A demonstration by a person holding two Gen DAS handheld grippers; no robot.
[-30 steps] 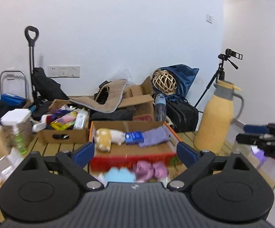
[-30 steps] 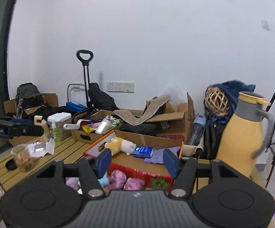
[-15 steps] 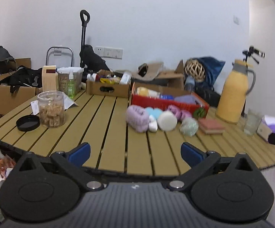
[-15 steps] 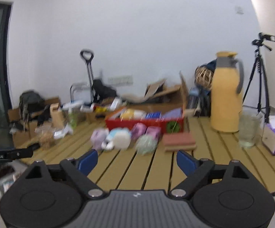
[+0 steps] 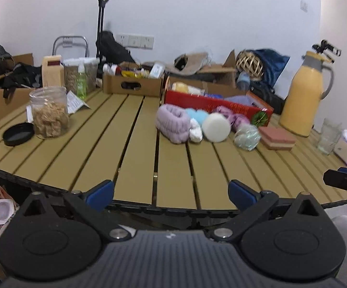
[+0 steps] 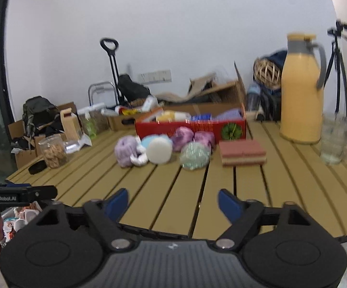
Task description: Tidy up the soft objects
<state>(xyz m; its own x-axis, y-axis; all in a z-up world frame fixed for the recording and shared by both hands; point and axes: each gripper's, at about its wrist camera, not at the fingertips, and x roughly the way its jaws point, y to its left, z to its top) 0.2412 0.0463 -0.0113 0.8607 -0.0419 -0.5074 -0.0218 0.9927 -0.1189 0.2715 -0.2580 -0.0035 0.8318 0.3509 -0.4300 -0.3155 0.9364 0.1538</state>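
Soft, pastel things sit bunched near the far side of the slatted wooden table (image 5: 135,144), just in front of the red box (image 5: 211,104): a lilac knitted roll (image 5: 172,124), a pale blue puff (image 5: 197,115) behind it, a small white cloth (image 5: 195,133), a round white sponge (image 5: 216,127), two purple yarn balls (image 6: 192,138), a green mesh scrubber (image 5: 247,136) and a flat pink sponge block (image 5: 277,138) at the right end of the row. They touch or nearly touch one another. The box already holds a yellow and white plush and some blue and lilac items.

Both grippers hover over the near edge of the table, well apart from the pile. The left gripper (image 5: 171,190) has its jaws spread wide with nothing between them. The right gripper (image 6: 173,200) is also empty, and its jaws are closing.

I judge everything in the pile to be light and squashy. The knitted roll and yarn balls should give under the pads and want a grip across the middle. The round sponge is firmer; take it across its flat faces. The mesh scrubber may slip or snag, so pinch a good bunch of it. The pink block is best held by its long sides
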